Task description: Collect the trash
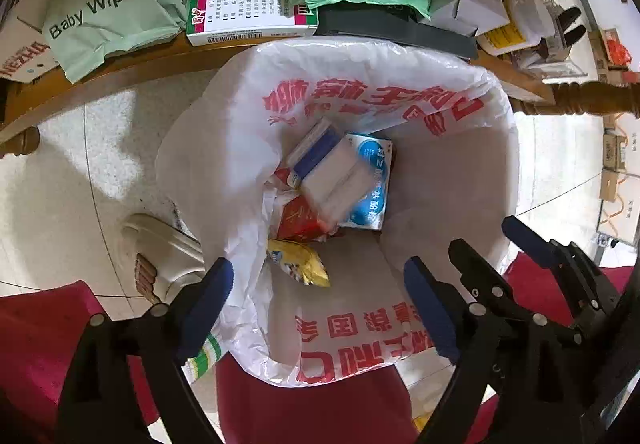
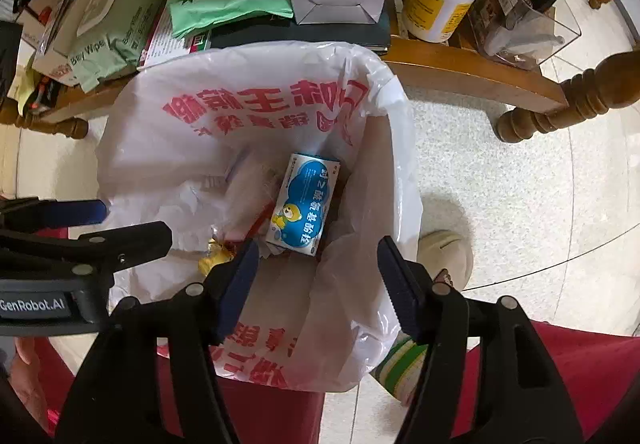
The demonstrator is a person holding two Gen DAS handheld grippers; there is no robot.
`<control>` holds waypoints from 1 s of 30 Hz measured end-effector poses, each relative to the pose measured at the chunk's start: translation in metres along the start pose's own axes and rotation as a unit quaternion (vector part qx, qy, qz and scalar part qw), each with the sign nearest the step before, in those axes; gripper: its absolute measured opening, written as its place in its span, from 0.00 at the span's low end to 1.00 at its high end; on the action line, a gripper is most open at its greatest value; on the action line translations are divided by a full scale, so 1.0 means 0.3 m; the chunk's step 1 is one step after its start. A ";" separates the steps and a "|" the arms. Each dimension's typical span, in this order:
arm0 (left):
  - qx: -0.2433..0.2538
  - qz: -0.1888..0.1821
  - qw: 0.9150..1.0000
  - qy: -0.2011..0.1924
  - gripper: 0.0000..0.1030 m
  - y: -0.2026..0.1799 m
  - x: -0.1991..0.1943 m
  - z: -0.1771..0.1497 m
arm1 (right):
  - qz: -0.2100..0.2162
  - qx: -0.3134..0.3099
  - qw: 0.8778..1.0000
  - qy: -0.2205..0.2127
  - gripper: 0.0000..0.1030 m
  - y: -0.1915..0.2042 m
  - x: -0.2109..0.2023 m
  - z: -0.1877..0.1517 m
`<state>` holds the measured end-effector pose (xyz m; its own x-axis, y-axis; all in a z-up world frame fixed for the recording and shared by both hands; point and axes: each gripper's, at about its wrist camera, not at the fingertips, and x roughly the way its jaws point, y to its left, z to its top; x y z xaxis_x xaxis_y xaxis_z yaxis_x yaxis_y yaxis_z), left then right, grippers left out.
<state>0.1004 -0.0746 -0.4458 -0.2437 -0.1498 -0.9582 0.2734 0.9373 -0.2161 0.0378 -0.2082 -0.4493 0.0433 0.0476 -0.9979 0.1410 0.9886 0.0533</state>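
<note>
Both hand-held grippers hang over the bag-lined bin [image 1: 460,92], left hand-held gripper [image 1: 320,300] wide open, right hand-held gripper [image 2: 316,276] part open, both empty. Blue box [image 2: 304,204] lies directly below, long axis toward frame top.

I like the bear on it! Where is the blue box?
The blue box lies at the bottom of the white bag, beside a yellow wrapper, seen between both open grippers.
</note>
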 end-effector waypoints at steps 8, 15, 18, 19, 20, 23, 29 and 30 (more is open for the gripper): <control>0.006 0.019 1.000 -0.012 0.83 0.000 -0.024 -0.018 | -0.004 0.003 1.000 0.000 0.59 0.002 -0.006 -0.007; -0.003 0.033 0.999 -0.027 0.84 0.023 -0.060 -0.031 | -0.003 0.025 1.000 -0.008 0.59 -0.030 -0.057 -0.018; -0.006 0.037 0.998 -0.040 0.84 0.030 -0.089 -0.043 | 0.004 0.037 0.999 -0.021 0.61 -0.045 -0.106 -0.027; -0.006 0.040 0.998 -0.046 0.84 0.030 -0.102 -0.048 | 0.005 0.041 0.999 -0.025 0.62 -0.048 -0.117 -0.028; -0.005 0.042 0.998 -0.052 0.84 0.029 -0.116 -0.055 | 0.008 0.045 0.999 -0.030 0.63 -0.052 -0.133 -0.030; -0.002 0.057 0.996 -0.072 0.86 0.014 -0.152 -0.075 | 0.015 0.052 0.997 -0.049 0.68 -0.056 -0.182 -0.034; 0.012 0.083 0.988 -0.133 0.88 -0.025 -0.269 -0.134 | 0.015 0.046 0.995 -0.083 0.68 -0.029 -0.274 -0.038; 0.016 0.089 0.985 -0.145 0.88 -0.033 -0.296 -0.147 | 0.020 0.045 0.995 -0.092 0.68 -0.030 -0.298 -0.041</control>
<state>0.0782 -0.0568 -0.3503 0.0856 -0.0710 -0.9938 0.3174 0.9474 -0.0404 0.0205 -0.2197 -0.3609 0.2292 0.0519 -0.9720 0.2239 0.9690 0.1045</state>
